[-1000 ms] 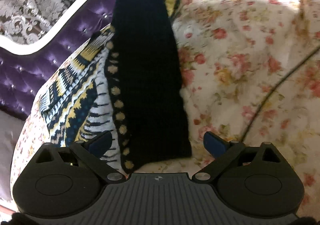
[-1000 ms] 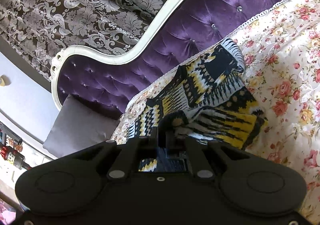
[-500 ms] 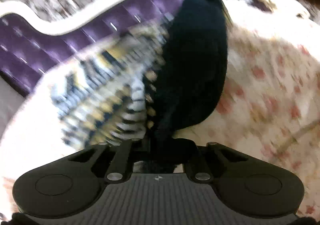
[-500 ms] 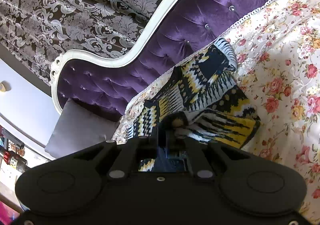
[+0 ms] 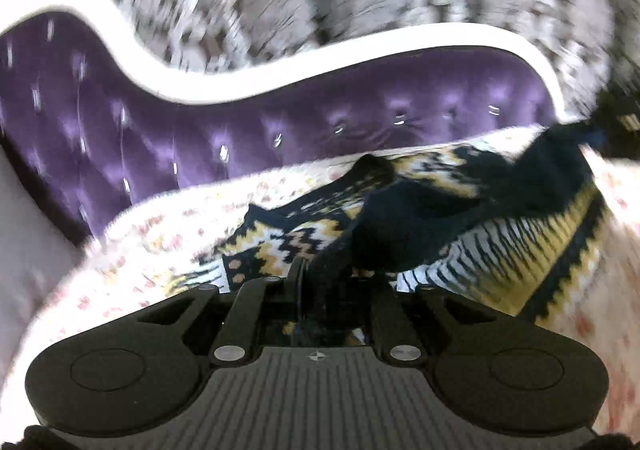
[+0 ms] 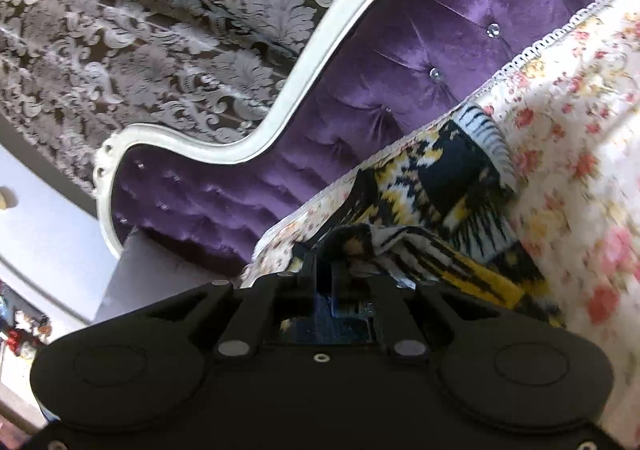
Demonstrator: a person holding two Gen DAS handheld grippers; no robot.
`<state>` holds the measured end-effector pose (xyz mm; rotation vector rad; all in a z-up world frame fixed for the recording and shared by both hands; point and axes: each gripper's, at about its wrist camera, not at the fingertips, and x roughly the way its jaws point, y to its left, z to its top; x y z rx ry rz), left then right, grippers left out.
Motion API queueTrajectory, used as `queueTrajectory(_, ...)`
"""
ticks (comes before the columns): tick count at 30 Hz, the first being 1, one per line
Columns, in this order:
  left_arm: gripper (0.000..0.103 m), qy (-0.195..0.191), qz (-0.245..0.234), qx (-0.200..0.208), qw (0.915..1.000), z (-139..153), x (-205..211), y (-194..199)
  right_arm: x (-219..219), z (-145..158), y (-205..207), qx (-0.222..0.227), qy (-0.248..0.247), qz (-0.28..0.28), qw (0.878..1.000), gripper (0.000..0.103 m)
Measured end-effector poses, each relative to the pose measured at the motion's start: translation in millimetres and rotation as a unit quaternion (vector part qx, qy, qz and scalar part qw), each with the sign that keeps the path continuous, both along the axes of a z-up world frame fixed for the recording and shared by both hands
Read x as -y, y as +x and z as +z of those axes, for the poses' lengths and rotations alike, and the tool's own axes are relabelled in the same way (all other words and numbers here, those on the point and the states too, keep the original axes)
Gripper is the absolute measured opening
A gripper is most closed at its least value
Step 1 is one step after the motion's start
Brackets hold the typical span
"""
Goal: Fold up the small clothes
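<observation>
A small knitted garment with a black, yellow and white pattern lies on a floral bed cover. Its plain dark navy part is stretched across it. My left gripper is shut on the near end of that dark part. The view is blurred by motion. My right gripper is shut on another edge of the same garment, whose patterned cloth bunches over the fingertips and trails off to the right on the bed cover.
A purple tufted headboard with a white frame rises behind the bed; it also shows in the right wrist view. A damask-patterned wall stands behind it. A grey pillow sits at the left.
My left gripper was open over the dark part; it has shut on it and swung, pulling the cloth across the garment. My right gripper stays shut and has shifted a little.
</observation>
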<state>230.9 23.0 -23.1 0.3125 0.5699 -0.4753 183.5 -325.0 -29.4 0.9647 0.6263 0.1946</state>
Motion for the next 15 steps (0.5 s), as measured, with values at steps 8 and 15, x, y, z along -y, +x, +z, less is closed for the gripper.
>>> queueTrajectory(8,0.069,-0.145,0.084,-0.107,0.9801,-33.5,-48.2,60.5,4.7,-23.2,35.4,0.005,-0.112,-0.01,0.994,0.037)
queueTrajectory(15,0.072,-0.166,0.063,-0.154,0.972,-52.3,-68.0,66.5,9.1,-26.0,31.8,0.037,-0.203,0.042,0.978,0.061)
